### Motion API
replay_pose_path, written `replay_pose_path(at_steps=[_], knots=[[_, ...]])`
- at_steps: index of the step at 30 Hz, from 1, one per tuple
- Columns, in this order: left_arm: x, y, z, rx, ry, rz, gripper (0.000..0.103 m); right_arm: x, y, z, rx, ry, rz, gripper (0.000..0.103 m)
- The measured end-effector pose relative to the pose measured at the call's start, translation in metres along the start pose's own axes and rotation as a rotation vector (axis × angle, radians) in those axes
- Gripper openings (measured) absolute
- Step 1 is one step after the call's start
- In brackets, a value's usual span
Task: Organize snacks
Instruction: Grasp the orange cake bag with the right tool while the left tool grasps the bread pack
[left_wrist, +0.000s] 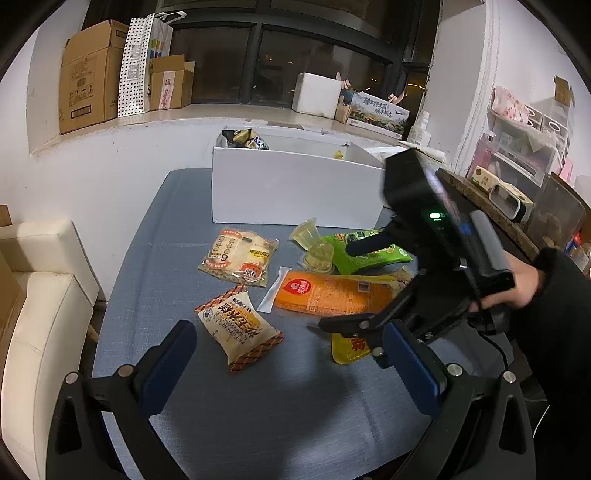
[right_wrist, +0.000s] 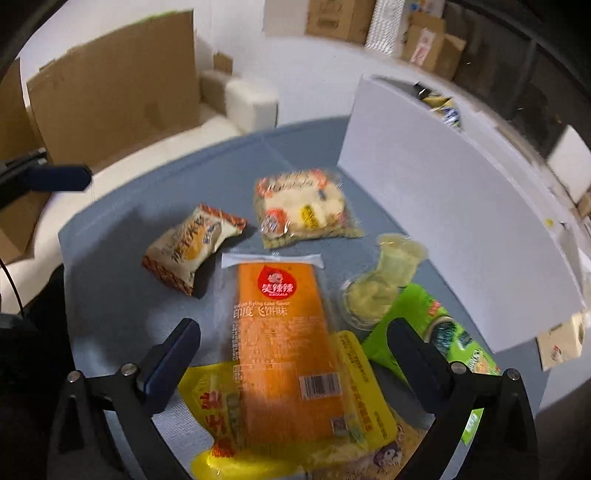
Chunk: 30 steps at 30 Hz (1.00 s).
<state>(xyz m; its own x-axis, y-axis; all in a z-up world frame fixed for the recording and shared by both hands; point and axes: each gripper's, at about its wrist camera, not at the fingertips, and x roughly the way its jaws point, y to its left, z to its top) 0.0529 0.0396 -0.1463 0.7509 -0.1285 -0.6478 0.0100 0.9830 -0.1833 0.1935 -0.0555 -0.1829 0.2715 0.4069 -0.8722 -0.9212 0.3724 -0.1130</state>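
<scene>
While the right gripper fingers gape empty, the orange packet lies between them.

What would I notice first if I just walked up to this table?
Probably the bright orange snack packet in the middle of the blue table, lying on top of a yellow packet. Behind the snacks stands a big white box, and the right hand-held gripper hangs open right over the orange packet.
</scene>
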Motion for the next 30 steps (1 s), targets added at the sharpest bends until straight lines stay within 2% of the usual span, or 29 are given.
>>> replay_pose_path(at_steps=[4, 5, 6, 9, 10, 13, 18, 20, 24, 27, 30], knots=[[0.003, 0.002, -0.001, -0.003, 0.011, 0.005, 0.103, 0.018, -0.003, 0.004, -0.019, 0.067, 0.042, 0.103], [0.003, 0.003, -0.001, -0.005, 0.013, 0.006, 0.103, 0.023, -0.002, 0.004, -0.026, 0.085, 0.045, 0.098], [0.004, 0.004, -0.001, -0.008, 0.015, 0.006, 0.103, 0.029, 0.001, 0.003, -0.031, 0.099, 0.045, 0.088], [0.006, 0.005, -0.002, -0.013, 0.021, 0.010, 0.103, 0.022, 0.002, 0.002, -0.021, 0.063, 0.024, 0.071], [0.007, 0.006, -0.003, -0.017, 0.023, 0.014, 0.103, 0.018, 0.000, 0.001, -0.010, 0.048, 0.027, 0.060], [0.010, 0.010, -0.004, -0.037, 0.027, 0.016, 0.103, 0.005, -0.003, -0.004, 0.027, 0.040, 0.025, 0.059], [0.024, 0.015, -0.004, -0.063, 0.061, 0.029, 0.103, -0.030, -0.005, -0.020, 0.101, -0.053, 0.011, 0.059], [0.034, 0.018, -0.004, -0.076, 0.084, 0.051, 0.103, -0.046, -0.004, -0.029, 0.154, -0.101, -0.018, 0.059], [0.067, 0.026, -0.003, -0.135, 0.155, 0.144, 0.103, -0.086, -0.009, -0.056, 0.298, -0.167, -0.085, 0.059], [0.087, 0.030, -0.001, -0.160, 0.176, 0.174, 0.103, -0.109, -0.008, -0.076, 0.367, -0.227, -0.083, 0.059], [0.099, 0.028, 0.001, -0.144, 0.193, 0.228, 0.102, -0.112, -0.010, -0.088, 0.442, -0.248, -0.097, 0.059]])
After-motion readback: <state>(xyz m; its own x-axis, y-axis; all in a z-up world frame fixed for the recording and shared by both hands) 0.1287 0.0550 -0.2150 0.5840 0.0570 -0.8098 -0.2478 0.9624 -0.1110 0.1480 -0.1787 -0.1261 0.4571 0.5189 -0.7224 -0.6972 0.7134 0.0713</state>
